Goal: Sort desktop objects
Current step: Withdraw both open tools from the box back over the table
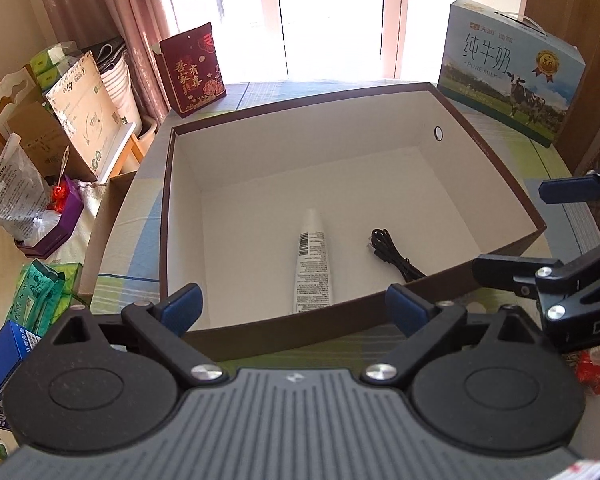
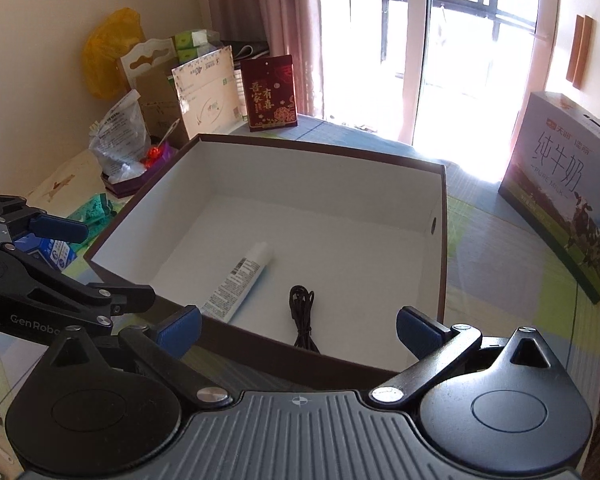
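From my seat at the controls, the biggest thing in front of me is the table under a pale checked cloth (image 1: 148,216), and on it sits a large open cardboard box, brown outside and white inside (image 1: 496,160), filling the middle of both wrist views. Its near wall lies just ahead of both sets of fingertips.

To the right, well clear of the box, stands a blue and green milk carton case printed with a cow (image 1: 512,76). At the far left corner a dark red gift bag with gold lettering (image 1: 192,68) stands upright just beyond the box's far wall.

My left gripper (image 1: 294,306) hovers at the near edge of the box with its blue-padded fingers spread wide and nothing between them. My right gripper (image 2: 298,330) sits beside it, jaws likewise wide apart and empty; each one shows at the edge of the other's camera.

Inside the box, on the white floor near the front wall, lies a white squeeze tube with printed black text (image 1: 313,260), cap end pointing toward the far wall. Just to its right, apart from it, lies a coiled black cable (image 1: 396,254), its lower end running down against the near wall.

On the left beyond the table edge I see assorted cartons and bags piled up.
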`<move>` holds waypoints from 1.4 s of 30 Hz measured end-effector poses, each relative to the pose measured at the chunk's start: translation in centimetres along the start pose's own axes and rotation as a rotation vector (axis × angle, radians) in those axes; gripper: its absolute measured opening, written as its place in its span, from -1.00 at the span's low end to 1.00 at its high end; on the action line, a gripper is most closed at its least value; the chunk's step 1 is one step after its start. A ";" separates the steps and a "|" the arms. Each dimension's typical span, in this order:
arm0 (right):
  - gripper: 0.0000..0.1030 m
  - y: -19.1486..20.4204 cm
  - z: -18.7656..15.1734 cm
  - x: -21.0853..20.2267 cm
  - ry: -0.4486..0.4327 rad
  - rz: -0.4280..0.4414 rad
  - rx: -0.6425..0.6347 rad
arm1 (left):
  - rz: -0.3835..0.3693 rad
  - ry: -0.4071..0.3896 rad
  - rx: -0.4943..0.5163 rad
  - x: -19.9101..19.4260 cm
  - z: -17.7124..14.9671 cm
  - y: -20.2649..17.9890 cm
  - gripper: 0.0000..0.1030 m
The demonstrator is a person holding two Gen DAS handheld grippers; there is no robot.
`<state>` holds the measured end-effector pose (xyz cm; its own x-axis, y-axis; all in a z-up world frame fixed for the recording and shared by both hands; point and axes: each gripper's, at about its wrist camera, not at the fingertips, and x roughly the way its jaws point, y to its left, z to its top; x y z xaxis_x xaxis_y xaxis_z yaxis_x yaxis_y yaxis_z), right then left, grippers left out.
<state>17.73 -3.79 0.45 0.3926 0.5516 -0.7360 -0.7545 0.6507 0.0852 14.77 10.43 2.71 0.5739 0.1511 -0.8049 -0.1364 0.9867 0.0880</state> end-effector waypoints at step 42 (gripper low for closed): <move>0.96 -0.5 -19.2 -8.4 0.165 -0.056 0.118 | -0.174 0.142 0.075 -1.4 -12.6 -6.0 0.91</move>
<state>4.68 -18.75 -6.35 0.3336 0.4262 -0.8408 -0.6633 0.7400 0.1120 4.60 3.58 -4.11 0.4638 -0.0266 -0.8855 0.0180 0.9996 -0.0206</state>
